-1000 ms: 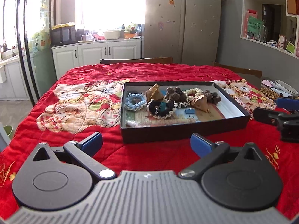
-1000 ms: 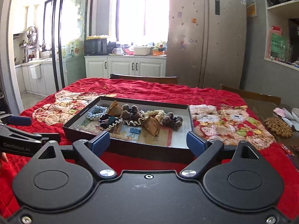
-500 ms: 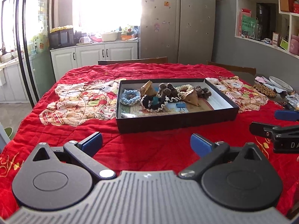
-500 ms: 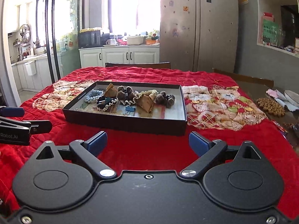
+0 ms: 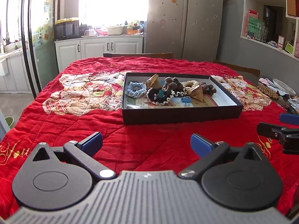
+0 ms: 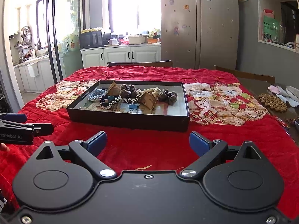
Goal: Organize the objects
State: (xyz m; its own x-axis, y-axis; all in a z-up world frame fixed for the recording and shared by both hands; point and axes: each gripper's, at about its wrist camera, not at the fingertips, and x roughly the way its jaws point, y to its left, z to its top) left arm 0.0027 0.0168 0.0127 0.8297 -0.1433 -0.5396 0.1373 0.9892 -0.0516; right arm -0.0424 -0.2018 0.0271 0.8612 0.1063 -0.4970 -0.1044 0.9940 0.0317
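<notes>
A shallow black box (image 5: 179, 114) (image 6: 129, 120) lies on the red cloth. In it are a light blue scrunchie (image 5: 135, 89) (image 6: 95, 94), a black scrunchie with white trim (image 5: 160, 96) (image 6: 108, 100), brown fuzzy scrunchies (image 5: 172, 83) (image 6: 130, 92), brown paper wedges (image 5: 198, 93) (image 6: 148, 99) and a blue binder clip (image 5: 186, 100) (image 6: 132, 107). My left gripper (image 5: 146, 142) is open and empty, held back from the box's near wall. My right gripper (image 6: 147, 141) is open and empty, also short of the box.
The red quilted cloth (image 5: 84, 123) (image 6: 233, 136) covers the table. A brown woven trivet (image 6: 272, 102) (image 5: 267, 91) and a plate (image 5: 284, 85) lie at the right edge. Chair backs (image 6: 140, 63) stand behind the far side. Each gripper shows at the other view's edge.
Both grippers have drawn back from the box, which now looks smaller and farther. Both stay open and empty. The box's contents have not moved.
</notes>
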